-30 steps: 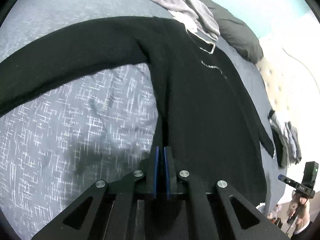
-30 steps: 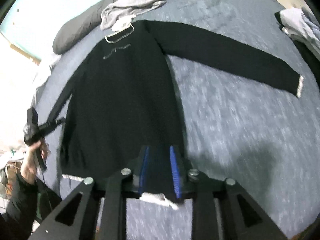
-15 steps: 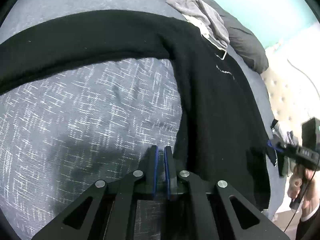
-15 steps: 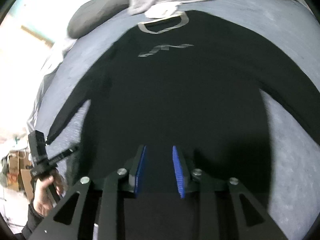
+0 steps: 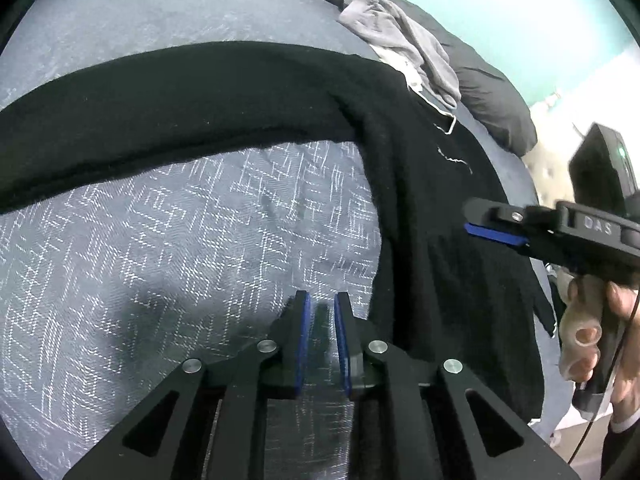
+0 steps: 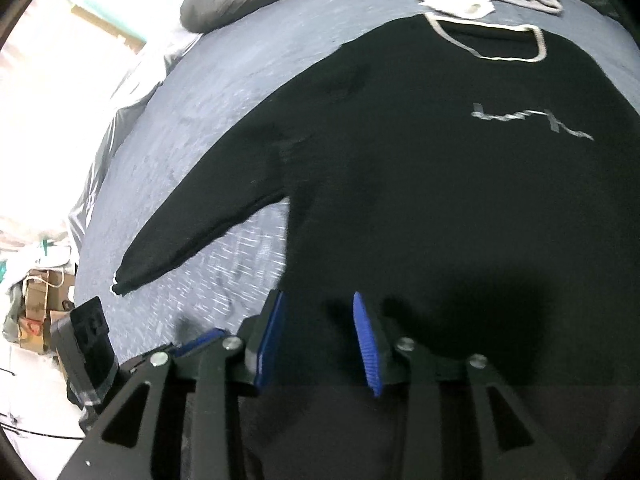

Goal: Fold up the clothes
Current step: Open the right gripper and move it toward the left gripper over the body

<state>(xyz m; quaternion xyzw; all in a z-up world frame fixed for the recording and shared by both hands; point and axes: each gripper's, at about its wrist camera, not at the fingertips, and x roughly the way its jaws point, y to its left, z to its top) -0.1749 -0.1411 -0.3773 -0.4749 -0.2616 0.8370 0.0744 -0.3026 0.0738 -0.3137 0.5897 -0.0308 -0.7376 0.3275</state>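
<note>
From the left wrist, we see our left gripper [image 5: 320, 320] parted by a narrow gap, holding nothing, above the grey patterned bedspread [image 5: 160, 260] just beside the black sweater [image 5: 432, 208]. The sweater lies flat on the bed, one sleeve [image 5: 160, 112] stretched out to the left. A grey garment [image 5: 404, 40] lies crumpled at its collar. The right gripper [image 5: 496, 232] reaches in over the sweater, gripped by a hand [image 5: 588, 332].

From the right wrist, our right gripper [image 6: 320, 320] stands wide apart and empty, low over the sweater's body [image 6: 440, 200]. The other sleeve [image 6: 208, 216] points down-left across the bedspread [image 6: 200, 120]. The left gripper [image 6: 200, 342] shows at the lower left.
</note>
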